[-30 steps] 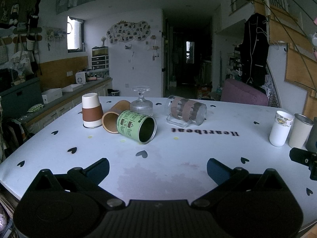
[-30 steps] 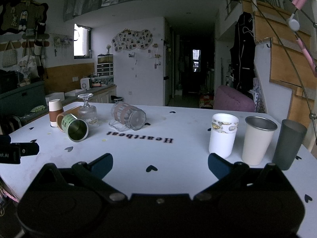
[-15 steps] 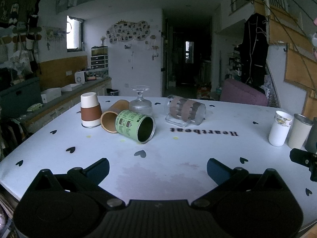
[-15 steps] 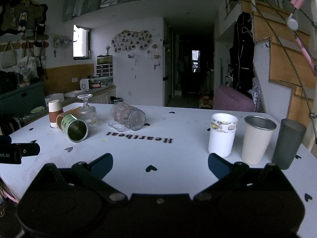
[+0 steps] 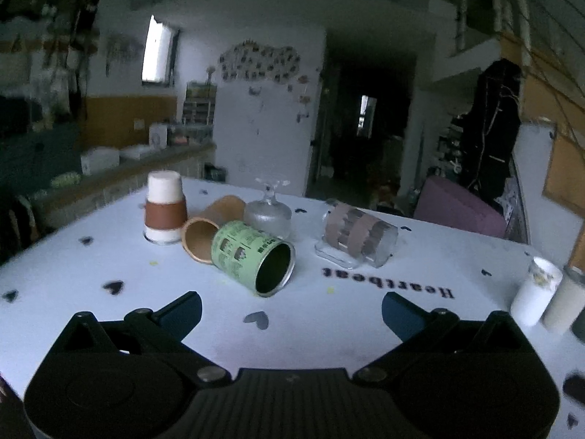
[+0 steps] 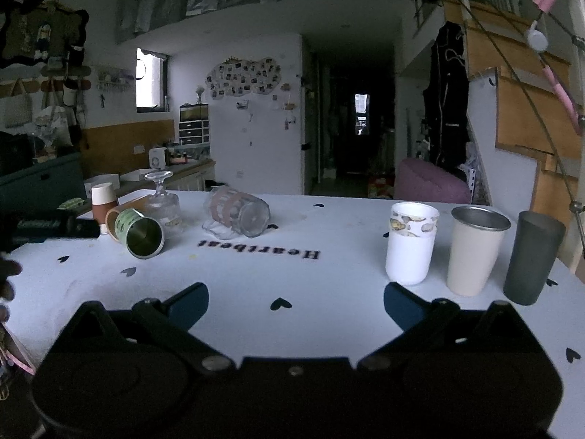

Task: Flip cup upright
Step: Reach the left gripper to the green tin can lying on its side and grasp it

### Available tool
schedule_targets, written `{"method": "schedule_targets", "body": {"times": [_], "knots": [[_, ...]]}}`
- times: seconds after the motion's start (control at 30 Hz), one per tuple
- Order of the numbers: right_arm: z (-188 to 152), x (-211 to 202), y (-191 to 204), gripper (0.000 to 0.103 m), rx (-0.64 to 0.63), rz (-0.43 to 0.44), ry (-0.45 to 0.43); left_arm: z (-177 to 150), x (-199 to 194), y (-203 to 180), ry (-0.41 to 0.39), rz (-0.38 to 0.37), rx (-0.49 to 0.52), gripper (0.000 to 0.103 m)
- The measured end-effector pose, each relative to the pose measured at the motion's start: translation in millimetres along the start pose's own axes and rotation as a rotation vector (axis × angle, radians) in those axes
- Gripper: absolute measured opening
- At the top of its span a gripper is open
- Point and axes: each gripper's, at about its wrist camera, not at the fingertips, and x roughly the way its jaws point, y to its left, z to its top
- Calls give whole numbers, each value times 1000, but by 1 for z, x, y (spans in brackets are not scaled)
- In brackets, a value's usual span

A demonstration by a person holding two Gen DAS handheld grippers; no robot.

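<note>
A green cup (image 5: 252, 257) lies on its side on the white table (image 5: 329, 329), mouth toward me; it also shows in the right wrist view (image 6: 140, 232). Behind it lie a tan cup (image 5: 208, 228) and a glass mug with brown bands (image 5: 356, 236), both on their sides. A white and brown cup (image 5: 164, 212) and a stemmed glass (image 5: 268, 212) stand upside down. My left gripper (image 5: 291, 309) is open and empty, just short of the green cup. My right gripper (image 6: 296, 301) is open and empty, over the table's near middle.
Three upright cups stand at the right: white (image 6: 411, 241), cream metal (image 6: 475, 248) and dark grey (image 6: 532, 256). The table carries black hearts and the word Heartbeat (image 6: 259, 254). A pink chair (image 6: 431, 184) stands behind the table. The left gripper's body (image 6: 47, 226) shows at the right view's left edge.
My left gripper has moved forward and tilted toward the green cup, which looks larger now. The right gripper has barely moved. No cup has moved.
</note>
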Motion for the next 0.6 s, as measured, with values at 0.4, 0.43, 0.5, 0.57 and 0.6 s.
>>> {"method": "schedule_targets", "body": {"times": [0.4, 0.43, 0.5, 0.57, 0.6], "knots": [[-14, 4, 0, 103, 8, 22, 27, 49, 90, 44, 30, 94, -425, 103], [-16, 4, 0, 103, 10, 22, 31, 50, 99, 46, 34, 119, -451, 103], [-18, 7, -4, 103, 15, 19, 40, 52, 115, 49, 44, 170, -494, 102], [-20, 8, -5, 103, 17, 15, 45, 53, 131, 50, 67, 188, -512, 102], [-20, 8, -6, 103, 19, 12, 48, 54, 137, 49, 74, 198, -518, 102]]}}
